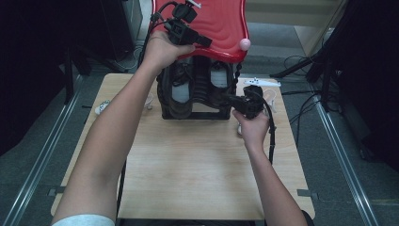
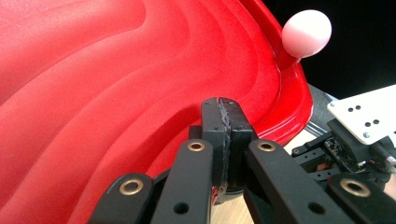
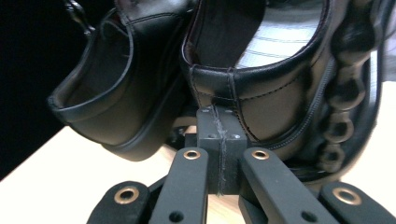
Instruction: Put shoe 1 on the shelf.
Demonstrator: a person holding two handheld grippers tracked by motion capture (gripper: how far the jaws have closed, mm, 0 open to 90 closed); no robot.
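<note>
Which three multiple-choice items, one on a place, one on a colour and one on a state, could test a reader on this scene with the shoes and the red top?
1. Where are the black shoes?
A. on the floor
B. in the rack under the red top
C. at the table's near edge

2. What colour is the ball at the top's rim?
A. pink
B. green
C. blue

3. How do the right gripper jaws stand?
A. wide open
B. shut together
C. shut on a shoe

Answers: 1 B, the high view shows them under it; 2 A, pale pink; 3 B, pads meet, nothing between.

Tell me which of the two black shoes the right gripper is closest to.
The right-hand shoe in the rack; the right gripper sits at its heel.
</note>
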